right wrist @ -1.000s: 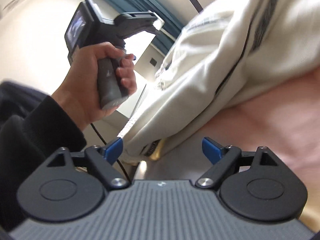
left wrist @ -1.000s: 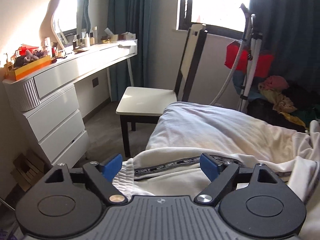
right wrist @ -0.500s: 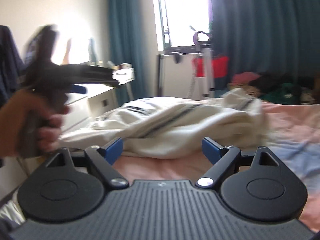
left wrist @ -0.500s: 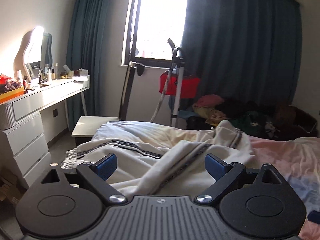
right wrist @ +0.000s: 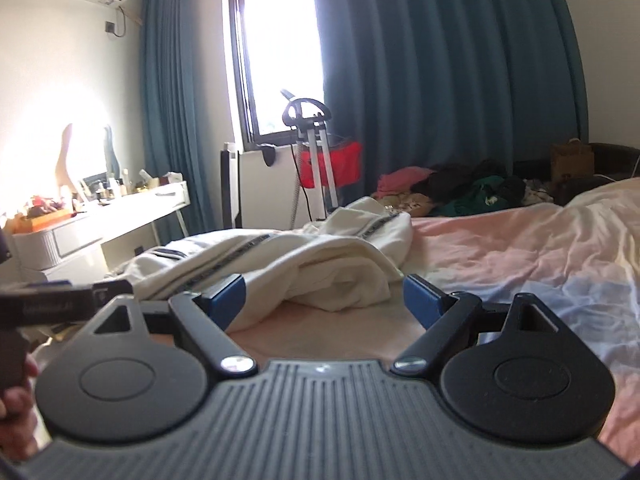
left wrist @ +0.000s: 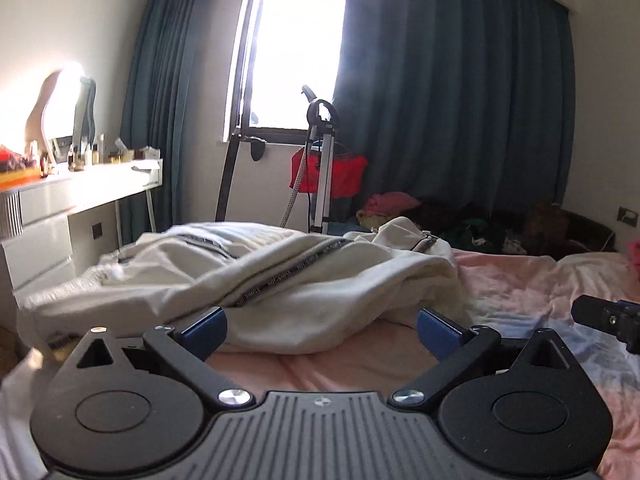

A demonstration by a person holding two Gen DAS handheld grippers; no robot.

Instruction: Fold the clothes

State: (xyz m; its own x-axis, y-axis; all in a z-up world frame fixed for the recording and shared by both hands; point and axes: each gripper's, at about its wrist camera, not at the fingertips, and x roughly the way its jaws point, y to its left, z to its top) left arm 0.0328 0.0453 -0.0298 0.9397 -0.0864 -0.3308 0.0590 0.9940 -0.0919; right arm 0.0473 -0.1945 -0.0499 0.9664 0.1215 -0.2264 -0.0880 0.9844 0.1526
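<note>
A cream-white garment (left wrist: 320, 280) with dark lettered stripes lies crumpled on the left part of the pink bed sheet (left wrist: 520, 292). My left gripper (left wrist: 320, 332) hovers low over the sheet just in front of it, jaws opening wide. The garment's near fold shows between the blue pads (left wrist: 204, 330), but neither pad presses on it. My right gripper (right wrist: 324, 300) is open beside it to the right, facing the same garment (right wrist: 320, 264), with nothing gripped. Each gripper appears at the edge of the other's view: the left gripper (right wrist: 60, 300) in a hand (right wrist: 16, 400), and the right gripper (left wrist: 608, 320).
A white dressing table (left wrist: 80, 196) with a mirror and bottles stands at the left. Beyond the bed are a garment steamer (left wrist: 320, 168), a red bag (left wrist: 340, 176), a heap of coloured clothes (right wrist: 460, 192) and dark blue curtains around a bright window (left wrist: 296, 48).
Both views swung round to face the bed and window. The left gripper drew back from the garment's edge and its jaws spread wider. The right view rolled level; its jaws stayed open.
</note>
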